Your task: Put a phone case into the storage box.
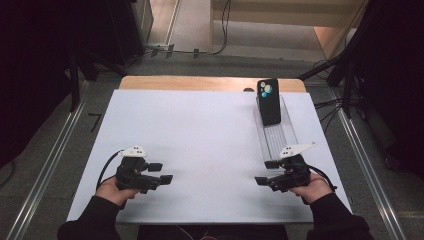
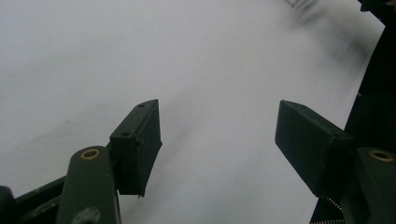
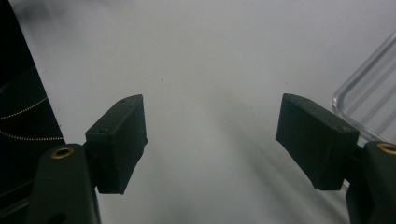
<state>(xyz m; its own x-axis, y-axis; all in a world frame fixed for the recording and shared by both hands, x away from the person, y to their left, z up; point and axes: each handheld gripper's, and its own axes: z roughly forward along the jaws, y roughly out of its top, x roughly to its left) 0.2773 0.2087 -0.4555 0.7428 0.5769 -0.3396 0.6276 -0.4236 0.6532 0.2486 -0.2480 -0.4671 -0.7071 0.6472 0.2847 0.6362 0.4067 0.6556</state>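
Note:
A black phone (image 1: 268, 101) with a teal camera cluster stands upright at the far end of a clear ribbed plastic tray (image 1: 278, 136) on the right of the white table top (image 1: 200, 135). My left gripper (image 1: 161, 172) rests low at the near left and points right; its jaws stand apart over bare white surface (image 2: 217, 140). My right gripper (image 1: 266, 172) sits at the near right, just in front of the tray's near end, and points left. Its jaws are open with nothing between them (image 3: 210, 140). The tray's rounded corner (image 3: 369, 107) lies beyond the right-hand jaw.
The white sheet lies on a wooden table whose edge (image 1: 210, 82) shows at the back. Metal rails (image 1: 365, 155) run along both sides on the floor, with dark stands and cables beyond them.

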